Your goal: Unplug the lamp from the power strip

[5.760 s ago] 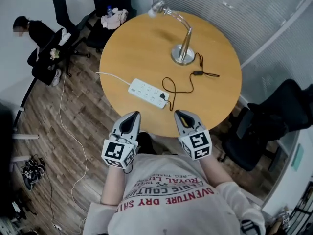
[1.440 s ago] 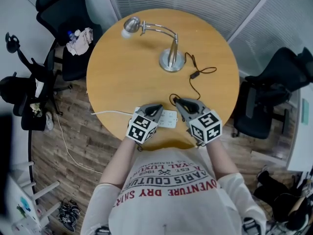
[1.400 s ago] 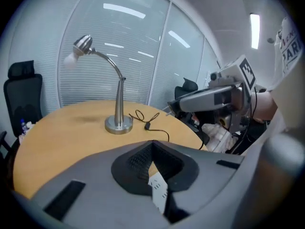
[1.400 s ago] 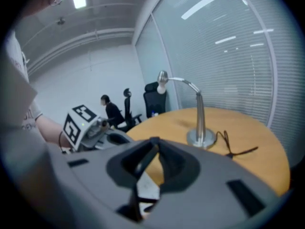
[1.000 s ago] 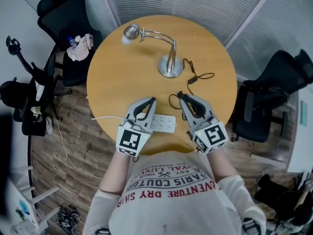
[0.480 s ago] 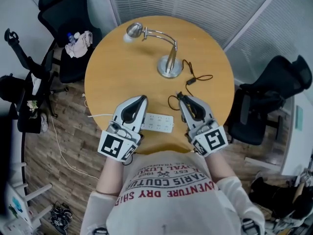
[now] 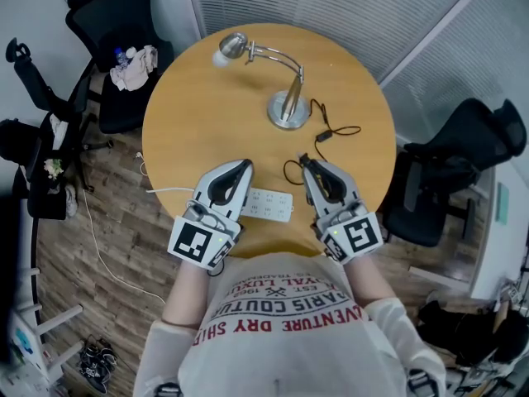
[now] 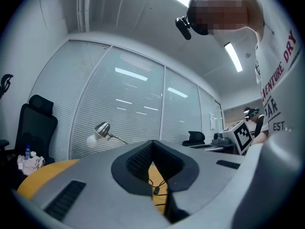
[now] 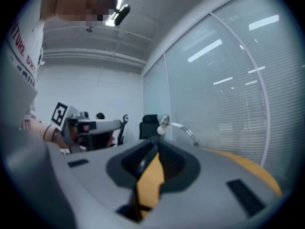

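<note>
Jaws of the right gripper (image 7: 305, 162) stand a little apart. In the right gripper view a narrow wedge of the wooden surface (image 7: 207, 122) shows through the gap. Something small and dark sits at the tips, just where the lamp's black cord (image 7: 323, 134) ends in the head view. I take that dark piece for the plug (image 7: 302, 159), pinched between the tips, though it is too small to be sure.

The left gripper (image 7: 245, 166) has its jaws closed tip to tip with nothing between them. Its own view looks level across the surface toward the lamp (image 7: 289, 110).

The power strip (image 7: 269, 206) lies near the front edge of the surface, between the two grippers. Its long axis runs across the person, with the right end dipping slightly toward them. Its top looks plain white, with no plug seen in it, so the unplugging appears done.

The plug sits apart from the strip, beyond its right end and on the lamp's side. The cord loops slack beside it, back toward the lamp's base.

The right hand is the nearer one, and it alone has the plug. The left gripper hangs over the strip's left end, where the white lead (image 7: 169, 191) runs off. Whether it touches the strip cannot be told.

The next move would likely carry the plug away from the strip's right end, along the cord's slack toward the lamp.
</note>
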{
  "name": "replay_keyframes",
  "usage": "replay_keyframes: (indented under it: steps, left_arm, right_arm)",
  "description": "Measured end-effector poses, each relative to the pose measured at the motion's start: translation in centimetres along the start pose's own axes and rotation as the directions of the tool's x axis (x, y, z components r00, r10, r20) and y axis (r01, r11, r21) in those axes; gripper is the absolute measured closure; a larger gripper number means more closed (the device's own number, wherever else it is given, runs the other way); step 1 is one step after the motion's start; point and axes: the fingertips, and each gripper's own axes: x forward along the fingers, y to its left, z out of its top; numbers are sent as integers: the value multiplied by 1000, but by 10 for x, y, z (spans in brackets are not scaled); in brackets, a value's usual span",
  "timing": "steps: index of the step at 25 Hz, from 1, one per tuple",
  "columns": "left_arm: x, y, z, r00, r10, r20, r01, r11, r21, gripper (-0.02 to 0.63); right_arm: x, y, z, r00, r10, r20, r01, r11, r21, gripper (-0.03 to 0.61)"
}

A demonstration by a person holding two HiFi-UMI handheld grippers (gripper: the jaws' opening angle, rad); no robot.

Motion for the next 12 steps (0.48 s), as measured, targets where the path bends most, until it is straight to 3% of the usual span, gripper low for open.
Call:
replay_keyframes:
  steps: [12]
  left_arm:
    - [3, 3, -12, 999, 19, -39, -19, 1000, -3, 583]
  right_arm:
    - [2, -2, -2, 1000, -14, -6, 14, 1000, 2, 506]
